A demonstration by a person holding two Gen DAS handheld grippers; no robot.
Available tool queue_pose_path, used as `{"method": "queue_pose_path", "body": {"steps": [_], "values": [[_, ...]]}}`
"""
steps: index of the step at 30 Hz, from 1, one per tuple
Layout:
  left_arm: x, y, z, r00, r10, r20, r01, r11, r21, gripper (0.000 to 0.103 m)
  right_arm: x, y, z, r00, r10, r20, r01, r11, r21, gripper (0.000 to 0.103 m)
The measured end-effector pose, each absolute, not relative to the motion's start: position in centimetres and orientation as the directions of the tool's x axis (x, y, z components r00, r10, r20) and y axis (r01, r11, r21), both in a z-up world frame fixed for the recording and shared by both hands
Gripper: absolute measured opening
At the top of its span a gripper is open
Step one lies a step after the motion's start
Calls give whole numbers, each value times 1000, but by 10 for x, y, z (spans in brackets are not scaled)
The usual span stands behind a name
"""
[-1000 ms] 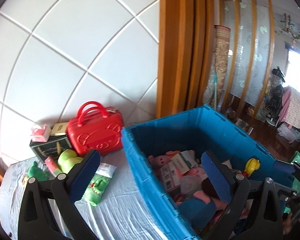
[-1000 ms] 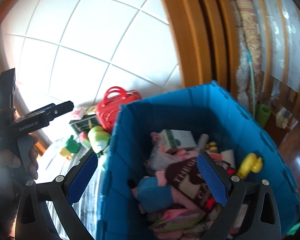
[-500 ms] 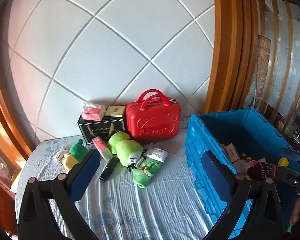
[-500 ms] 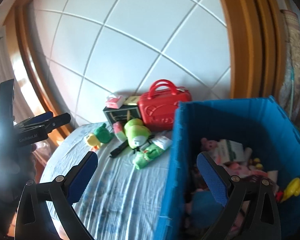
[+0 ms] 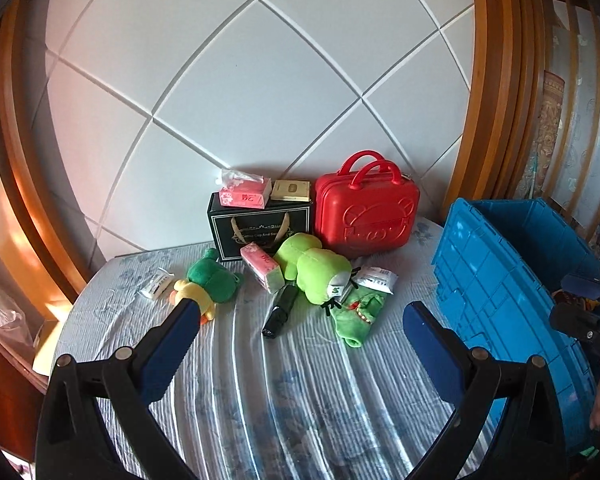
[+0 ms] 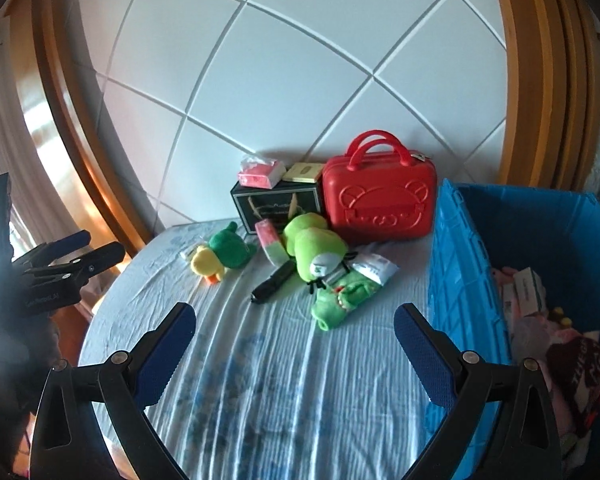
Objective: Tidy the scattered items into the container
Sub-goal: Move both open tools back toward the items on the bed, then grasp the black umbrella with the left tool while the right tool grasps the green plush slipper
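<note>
— Where are your claws?

— My left gripper (image 5: 298, 326) and my right gripper (image 6: 294, 330) both hang over the striped bedsheet (image 5: 300, 392), each with its blue pads wide apart and nothing between them.

— What lies just beyond them?

— A green crocodile plush (image 5: 356, 316) and a black tube (image 5: 280, 310) come first. Left of those lies a dark green frog toy with a yellow duck (image 5: 204, 284), and a small white packet (image 5: 156, 284) left of that. Slightly farther sits a light green plush (image 5: 314, 268), with a pink tissue pack (image 5: 262, 266) on its left and a white sachet (image 5: 374, 278) on its right.

— And the container?

— The blue crate (image 6: 460, 280) stands on the right, on the bed, already holding soft things and small boxes.

— At the far wall?

— A black gift bag (image 5: 260, 232) carrying a second pink tissue pack (image 5: 244, 196) and a tan box (image 5: 291, 190), with a red toy suitcase (image 5: 366, 212) to its right.
</note>
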State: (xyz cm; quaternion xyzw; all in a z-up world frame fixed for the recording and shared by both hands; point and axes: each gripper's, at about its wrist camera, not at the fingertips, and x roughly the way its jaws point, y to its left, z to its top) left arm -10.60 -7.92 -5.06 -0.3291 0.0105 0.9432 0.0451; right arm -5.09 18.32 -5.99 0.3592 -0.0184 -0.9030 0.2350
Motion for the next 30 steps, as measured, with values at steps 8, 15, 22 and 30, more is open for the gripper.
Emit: {"method": "queue_pose_path", "body": {"steps": [8,15,22,30], "values": [[-124,-118,-92,-748,90,-657,-101,-995,-22,103,-69,146,-105,-598,-374,-709,369,-914,171,101],[-150,-134,-133,-725,82,-684,-105,-994,-7,103,-101,126,-147,-576,-314,-755,340,-932,127,101],[-199,-126,-197,-708,58,-703,-134,-990,53,103,-152,115,-218,-546,-244,-801,310,-948,77,101],[-275,-116,-289,-677,70,-732,-196,-977,88,98,-223,105,-303,-534,-169,-828,242,-969,42,101]]}}
